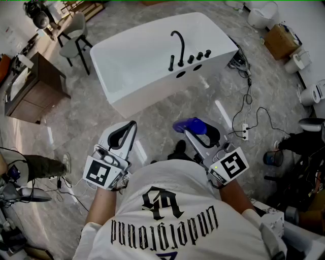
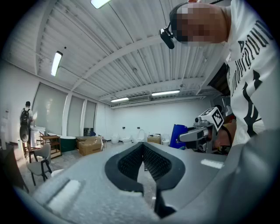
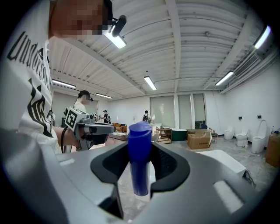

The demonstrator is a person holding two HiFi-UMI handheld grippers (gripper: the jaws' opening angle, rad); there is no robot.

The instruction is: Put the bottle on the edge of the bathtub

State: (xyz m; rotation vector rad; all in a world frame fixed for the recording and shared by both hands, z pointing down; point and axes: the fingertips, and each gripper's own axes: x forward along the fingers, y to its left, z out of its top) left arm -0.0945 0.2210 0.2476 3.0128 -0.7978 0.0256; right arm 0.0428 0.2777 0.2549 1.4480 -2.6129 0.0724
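A blue bottle (image 1: 189,125) is held upright between the pads of my right gripper (image 1: 195,133), which is shut on it; in the right gripper view the blue bottle (image 3: 139,153) fills the gap of the right gripper (image 3: 140,168). My left gripper (image 1: 132,124) is shut and holds nothing; its tips meet in the left gripper view (image 2: 143,148). The white bathtub (image 1: 147,61) with a black faucet (image 1: 177,48) stands on the floor ahead of both grippers. Both grippers are held near the person's chest, well short of the tub.
Chairs (image 1: 73,38) and a wooden cabinet (image 1: 30,86) stand at the left. Cables and a power strip (image 1: 245,131) lie on the floor right of the tub. A cardboard box (image 1: 279,40) and toilets (image 1: 264,15) sit at the far right. Other people stand in the distance (image 3: 145,117).
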